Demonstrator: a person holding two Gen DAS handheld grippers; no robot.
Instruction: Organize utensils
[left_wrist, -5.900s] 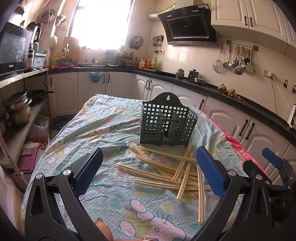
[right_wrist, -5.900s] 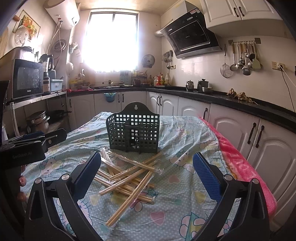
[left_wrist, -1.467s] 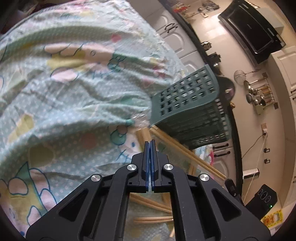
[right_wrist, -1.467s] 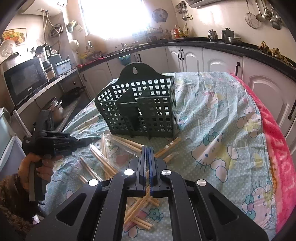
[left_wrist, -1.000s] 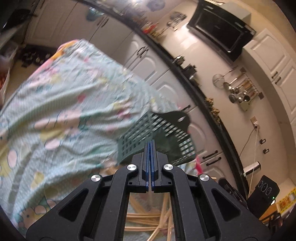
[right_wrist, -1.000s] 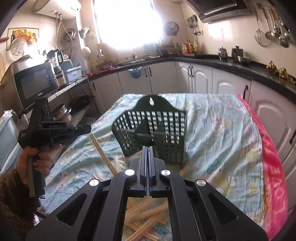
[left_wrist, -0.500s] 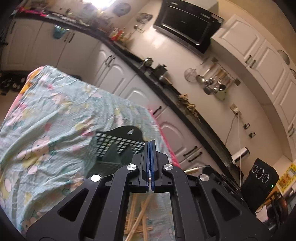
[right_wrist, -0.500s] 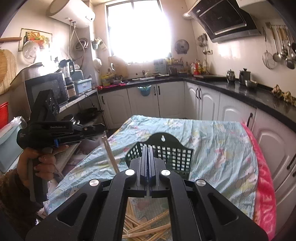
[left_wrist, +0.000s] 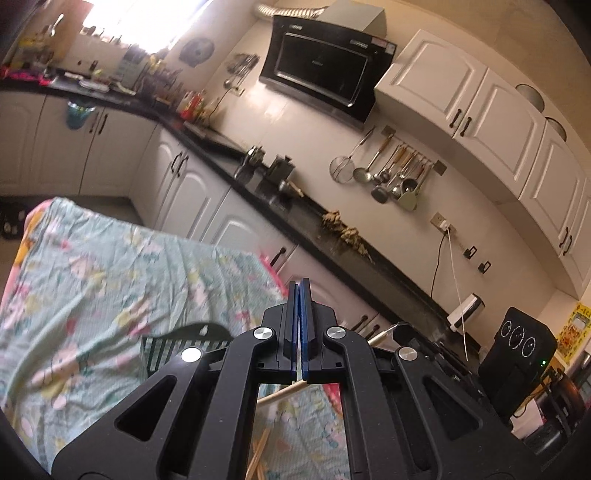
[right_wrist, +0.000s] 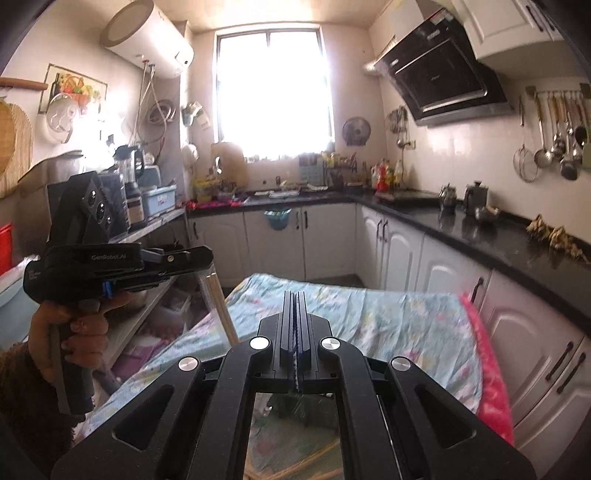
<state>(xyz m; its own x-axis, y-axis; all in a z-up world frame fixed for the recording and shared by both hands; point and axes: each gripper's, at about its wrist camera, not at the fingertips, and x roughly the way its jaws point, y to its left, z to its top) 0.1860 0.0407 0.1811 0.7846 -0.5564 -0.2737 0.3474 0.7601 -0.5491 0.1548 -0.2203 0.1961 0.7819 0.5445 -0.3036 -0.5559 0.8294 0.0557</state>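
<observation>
Both wrist cameras rode high above the cloth-covered table (left_wrist: 110, 266), looking along their fingers: the left toward the range hood (left_wrist: 321, 77), the right toward the window (right_wrist: 273, 92); both shared that hood.

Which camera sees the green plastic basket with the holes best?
The left wrist view. The green plastic basket shows its rounded back tab and grid wall beside the left gripper. In the right wrist view the right gripper covers it almost completely; only a dark sliver may peek between its arms.
</observation>
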